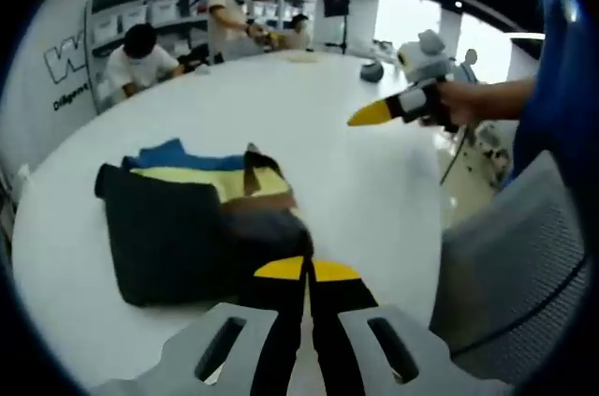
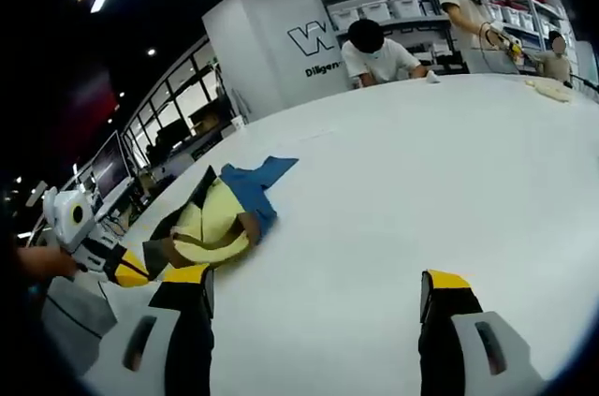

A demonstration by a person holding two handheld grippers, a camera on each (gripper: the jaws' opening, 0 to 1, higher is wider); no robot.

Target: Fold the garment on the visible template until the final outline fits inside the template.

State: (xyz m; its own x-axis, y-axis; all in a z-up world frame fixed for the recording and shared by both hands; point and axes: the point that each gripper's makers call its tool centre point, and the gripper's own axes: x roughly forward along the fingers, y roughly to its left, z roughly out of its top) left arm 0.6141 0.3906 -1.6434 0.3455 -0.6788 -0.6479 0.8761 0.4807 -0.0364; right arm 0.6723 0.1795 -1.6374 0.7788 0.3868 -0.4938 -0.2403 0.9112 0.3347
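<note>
Left gripper view: the left gripper (image 1: pixel 307 271) rides low over the white table (image 1: pixel 374 181), its yellow-tipped jaws pressed together with nothing between them, tips just at the near edge of the garment (image 1: pixel 201 218). The garment lies folded into a compact block — a dark panel nearest the camera, yellow, blue and brown bands showing at the far side. No template outline can be made out under it, so fit cannot be judged here. Closed jaws pointed at the fold suggest a release or a press-down rather than a grip. The right gripper (image 1: pixel 379 113) is held up and well apart from the cloth, over bare table, likely parked out of the way. A grey chair back (image 1: pixel 515 265) stands close on the right. People work at the far rim.

Right gripper view: the right gripper (image 2: pixel 314 288) has its jaws wide apart, empty, over open tabletop (image 2: pixel 421 181). The garment (image 2: pixel 220 213) sits off to the left near the table's edge, with the left gripper (image 2: pixel 131 270) just beside its near corner. Broad clear surface lies ahead and to the right; room to the left is tight, the table edge close behind the cloth
</note>
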